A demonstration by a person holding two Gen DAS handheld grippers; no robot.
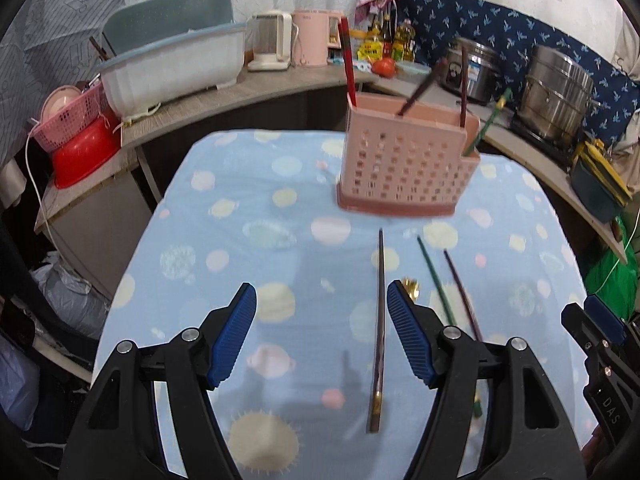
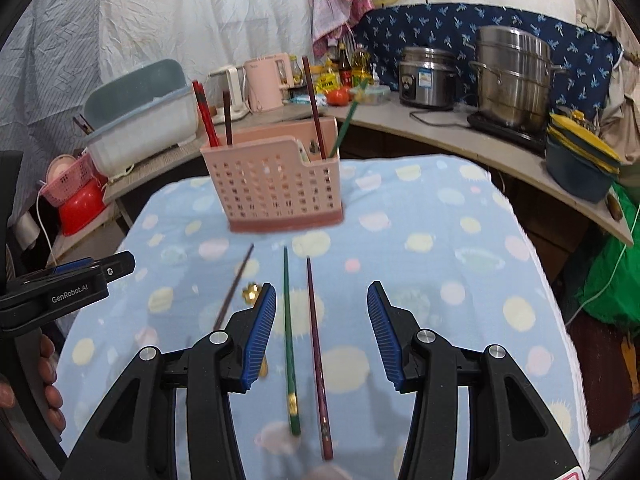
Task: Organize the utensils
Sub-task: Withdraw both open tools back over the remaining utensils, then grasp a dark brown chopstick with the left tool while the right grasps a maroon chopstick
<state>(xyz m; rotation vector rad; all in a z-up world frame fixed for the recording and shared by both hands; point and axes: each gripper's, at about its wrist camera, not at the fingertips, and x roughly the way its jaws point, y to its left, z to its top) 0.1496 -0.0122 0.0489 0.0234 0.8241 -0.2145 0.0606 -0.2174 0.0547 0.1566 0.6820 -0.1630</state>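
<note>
Left gripper (image 1: 322, 334) and right gripper (image 2: 322, 334) are both spread wide, straddling loose chopsticks (image 2: 289, 340) for pickup toward the holder (image 2: 272, 184).

Chopsticks (image 2: 290, 340) before holder (image 2: 276, 192), apparently apart

A small gold object (image 1: 411, 289) lies mostly behind the left hand-held gripper's right finger (image 1: 408, 336); the right wrist view shows only a blurred glint of it, too little to say what it is. That finger also covers the lower ends of the green chopstick (image 1: 434, 278) and the purple chopstick (image 1: 460, 288). Inside the pink utensil holder (image 2: 276, 188) the chopsticks' lower parts are hidden by its walls. The right hand-held gripper (image 1: 600, 332) is cut off by the frame edge, and labels on the bottles (image 2: 348, 66) are too small to read.
</note>
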